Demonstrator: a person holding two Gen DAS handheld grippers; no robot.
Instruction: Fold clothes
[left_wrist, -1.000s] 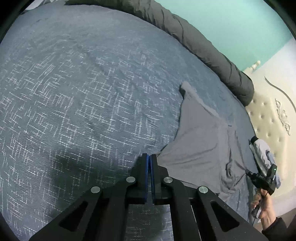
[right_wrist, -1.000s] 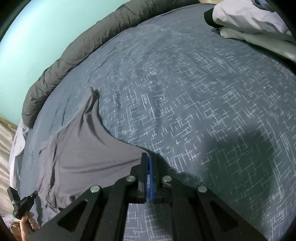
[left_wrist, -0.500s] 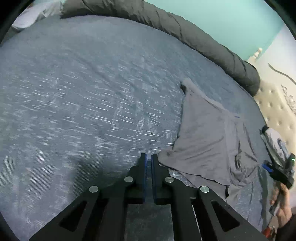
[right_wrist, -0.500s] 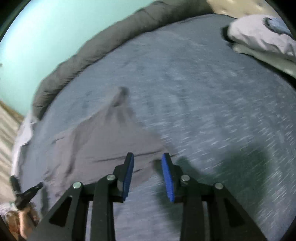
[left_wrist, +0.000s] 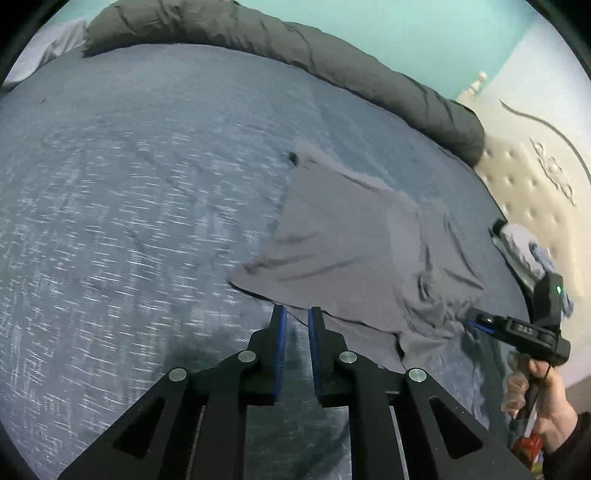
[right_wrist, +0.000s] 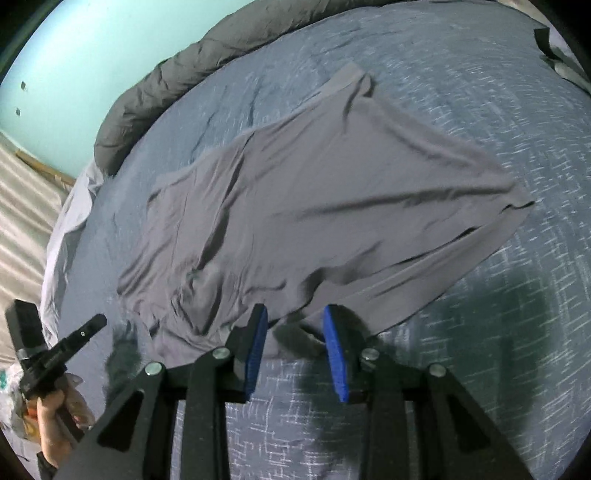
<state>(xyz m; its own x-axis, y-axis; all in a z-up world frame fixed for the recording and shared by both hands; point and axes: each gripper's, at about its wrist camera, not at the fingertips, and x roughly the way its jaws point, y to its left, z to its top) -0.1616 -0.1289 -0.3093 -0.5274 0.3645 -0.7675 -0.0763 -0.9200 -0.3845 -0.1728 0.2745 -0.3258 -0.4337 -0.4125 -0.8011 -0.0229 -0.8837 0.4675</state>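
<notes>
The patterned bedspread (left_wrist: 129, 206) is streaked by motion blur in both views, so its weave reads as dashes; the grey garment (right_wrist: 325, 206) has its near hem hidden behind the right gripper (right_wrist: 293, 349) fingers; a pale bundle (left_wrist: 524, 247) by the headboard is too small to identify; the hand (right_wrist: 55, 424) is cut off at the frame's edge; a colourful object (left_wrist: 528, 448) beneath the other wrist is unreadable.

Dim, motion-blurred fisheye views, dark corners
</notes>
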